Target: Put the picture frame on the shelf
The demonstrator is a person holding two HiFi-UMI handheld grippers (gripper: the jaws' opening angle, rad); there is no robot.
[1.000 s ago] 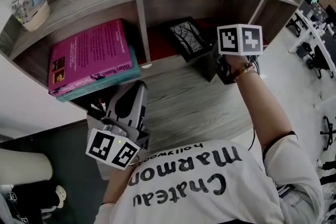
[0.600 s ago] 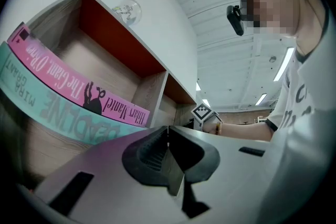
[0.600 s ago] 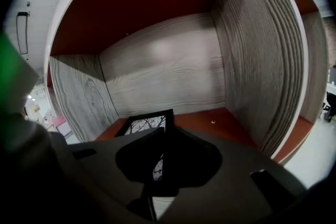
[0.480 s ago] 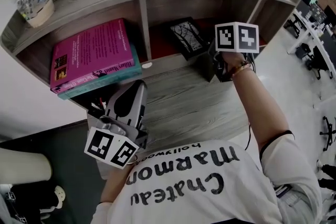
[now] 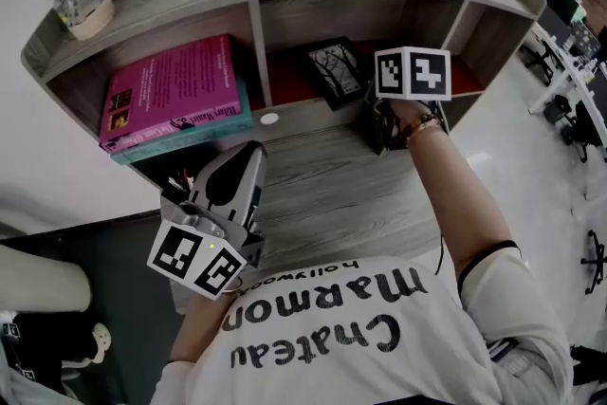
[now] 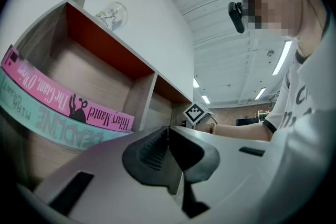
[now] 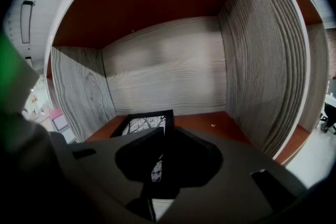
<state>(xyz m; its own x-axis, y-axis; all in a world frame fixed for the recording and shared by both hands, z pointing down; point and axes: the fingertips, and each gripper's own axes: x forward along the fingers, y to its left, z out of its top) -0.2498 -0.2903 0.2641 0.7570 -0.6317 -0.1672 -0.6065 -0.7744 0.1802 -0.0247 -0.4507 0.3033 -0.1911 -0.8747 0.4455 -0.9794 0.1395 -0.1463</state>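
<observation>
Opening over the last second, the right gripper's [image 7: 164, 131] jaws now stand released, with the picture frame's [image 7: 137, 124] near edge between them. The frame itself has not shifted and rests on the red floor of the shelf [image 5: 313, 123] compartment right of the books [image 5: 175, 95]. Nearer, the left gripper [image 6: 168, 132] is clenched and empty.

White T-shirt [image 5: 379, 337] with black lettering, at lower centre; its short sleeve [image 5: 517, 289] has a dark hem. A bracelet [image 5: 424, 126] circles the right wrist.
</observation>
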